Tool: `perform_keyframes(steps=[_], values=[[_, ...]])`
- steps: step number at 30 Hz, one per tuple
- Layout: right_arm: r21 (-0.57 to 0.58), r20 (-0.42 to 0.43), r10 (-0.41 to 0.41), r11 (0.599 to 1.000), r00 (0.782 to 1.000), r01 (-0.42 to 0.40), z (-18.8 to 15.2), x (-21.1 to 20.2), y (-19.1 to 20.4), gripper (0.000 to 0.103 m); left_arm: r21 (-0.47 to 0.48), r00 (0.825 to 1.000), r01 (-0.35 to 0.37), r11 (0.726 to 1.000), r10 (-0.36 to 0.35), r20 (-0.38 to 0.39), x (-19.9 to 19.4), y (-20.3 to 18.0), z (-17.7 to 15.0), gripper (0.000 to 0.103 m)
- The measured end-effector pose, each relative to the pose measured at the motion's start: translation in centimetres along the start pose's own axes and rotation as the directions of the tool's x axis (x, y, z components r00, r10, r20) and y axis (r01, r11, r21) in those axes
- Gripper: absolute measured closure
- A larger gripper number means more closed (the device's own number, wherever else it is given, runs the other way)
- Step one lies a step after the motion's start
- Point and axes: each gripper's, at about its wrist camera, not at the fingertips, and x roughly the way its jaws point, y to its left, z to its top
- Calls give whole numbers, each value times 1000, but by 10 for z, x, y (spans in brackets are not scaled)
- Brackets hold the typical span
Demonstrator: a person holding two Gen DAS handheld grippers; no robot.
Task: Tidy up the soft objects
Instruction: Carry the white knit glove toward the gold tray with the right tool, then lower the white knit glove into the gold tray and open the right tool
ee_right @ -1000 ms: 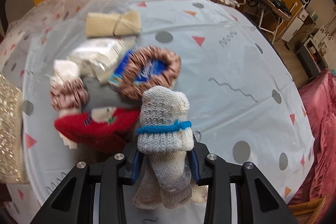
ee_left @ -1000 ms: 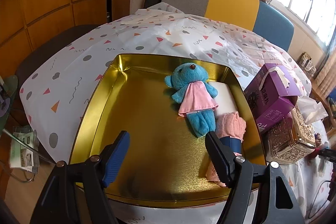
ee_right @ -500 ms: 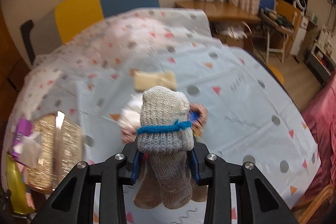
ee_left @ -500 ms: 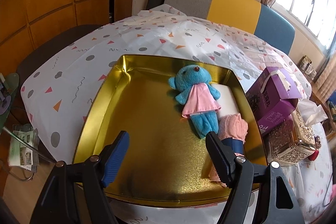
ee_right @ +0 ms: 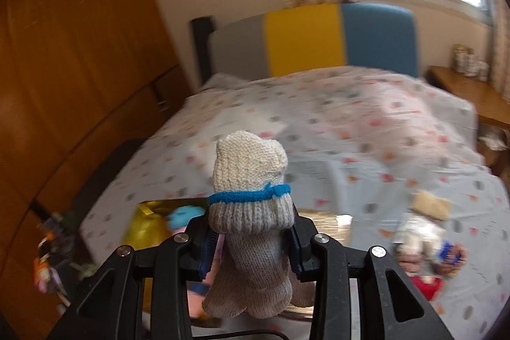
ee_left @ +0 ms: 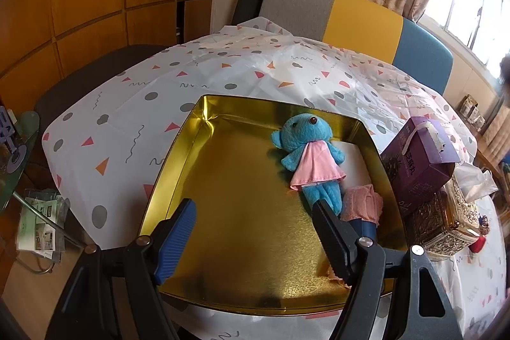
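A gold tin tray [ee_left: 191,136] lies on the patterned tablecloth. In it a blue teddy in a pink dress [ee_left: 310,155] rests on a white pad, with a rolled pink cloth [ee_left: 363,206] beside its legs. My left gripper [ee_left: 255,219] hovers open over the tray's near part, holding nothing. In the right wrist view my right gripper [ee_right: 251,236] is shut on a folded grey knitted glove with a blue band [ee_right: 250,177], held high above the table. The gold tray [ee_right: 140,215] and the teddy [ee_right: 185,217] show blurred below it at the left.
A purple carton [ee_left: 420,161] and an ornate gold tissue box [ee_left: 446,222] stand right of the tray. Several soft items, including a beige cloth [ee_right: 432,204] and a red piece [ee_right: 425,284], lie on the table at the right. A grey, yellow and blue chair back [ee_left: 350,21] stands behind.
My right gripper has risen and swung left with the glove, away from the pile of soft items toward the gold tray. The left gripper has stayed open over the tray.
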Motion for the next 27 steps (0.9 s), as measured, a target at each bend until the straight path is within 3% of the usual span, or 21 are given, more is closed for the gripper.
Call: perform_keyframes(steps=[2, 6, 14, 17, 21, 25, 27], values=[[-7, -72, 67, 998, 995, -68, -4, 36, 28, 67, -7, 1000, -2, 1000, 2, 2, -1, 3, -1, 27], [-1, -209, 95, 995, 973, -97, -21, 113, 61, 66, -13, 1000, -14, 1000, 14, 9, -3, 10, -1, 27], [-11, -374, -81, 996, 924, 83, -54, 228, 59, 63, -63, 999, -41, 997, 42, 7, -2, 35, -3, 27], [-37, -396, -103, 995, 912, 96, -57, 243, 58, 62, -80, 999, -43, 996, 43, -3, 2, 41, -4, 27], [-44, -389, -122, 992, 913, 114, -60, 240, 58, 59, -84, 999, -42, 996, 42, -2, 3, 43, -6, 27], [-92, -344, -108, 992, 933, 81, -56, 227, 70, 37, -96, 999, -37, 995, 36, -14, 6, 45, -7, 27], [-145, -321, -136, 985, 937, 93, -55, 216, 79, 36, -98, 999, -32, 995, 31, -7, 2, 45, -6, 27]])
